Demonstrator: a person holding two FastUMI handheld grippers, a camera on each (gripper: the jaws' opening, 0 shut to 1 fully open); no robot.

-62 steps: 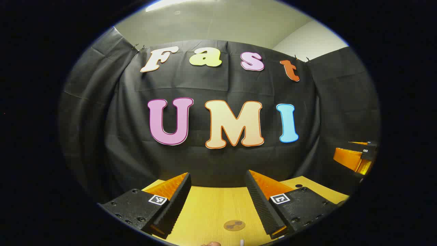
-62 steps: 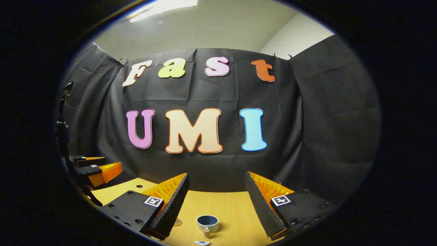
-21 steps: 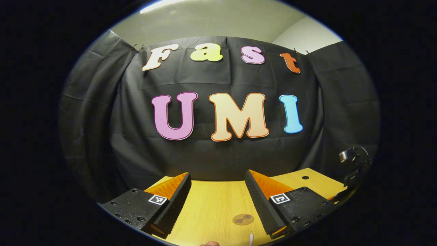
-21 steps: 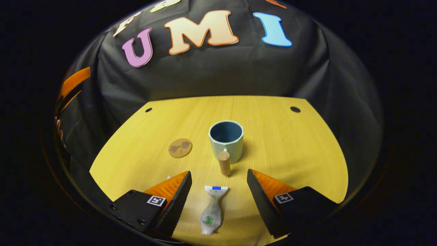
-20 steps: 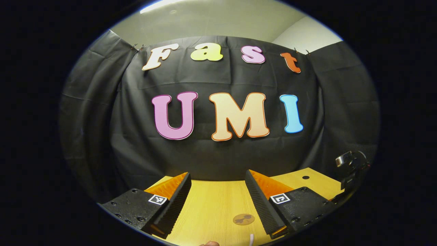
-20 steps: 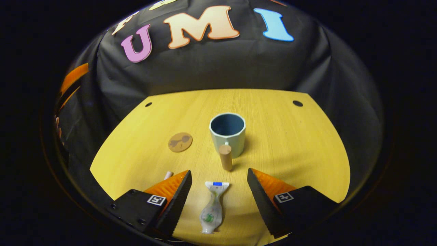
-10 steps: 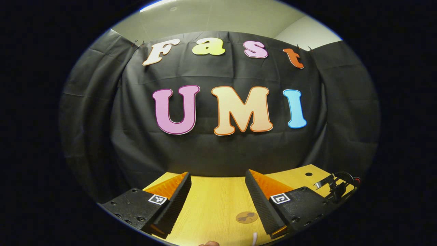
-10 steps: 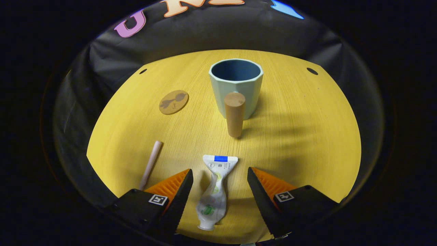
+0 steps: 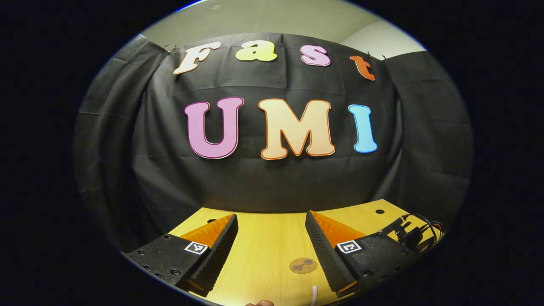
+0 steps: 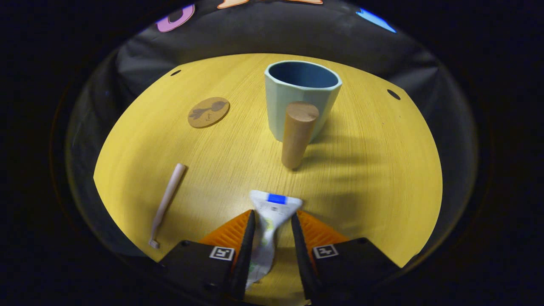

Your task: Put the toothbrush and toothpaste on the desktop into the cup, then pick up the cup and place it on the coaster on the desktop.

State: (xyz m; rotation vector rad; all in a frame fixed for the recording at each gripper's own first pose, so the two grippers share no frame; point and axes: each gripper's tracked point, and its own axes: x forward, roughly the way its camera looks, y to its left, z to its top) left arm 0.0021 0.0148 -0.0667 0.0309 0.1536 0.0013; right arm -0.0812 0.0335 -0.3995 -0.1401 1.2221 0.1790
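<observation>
Right hand-held gripper (image 10: 272, 229) has its fingers closed in on the toothpaste (image 10: 267, 221), tube pinched between them, lying flat on the surface (image 10: 374, 178). Contact on both sides looks real. So step in hand: grasping the toothpaste, first item for the cup.

Next move, my read: lift clear, carry forward past the wooden handle (image 10: 297, 134), tip the tube in upright.

Toothbrush (image 10: 166, 199) lies just left, untouched. Cup (image 10: 302, 100) farther back, upright, nothing visible inside. Coaster (image 10: 208, 112) to its left, bare, well apart from the cup.

Left hand-held gripper (image 9: 271, 250) hangs with fingers wide apart, holding nothing, coaster (image 9: 303, 265) ahead of it.
</observation>
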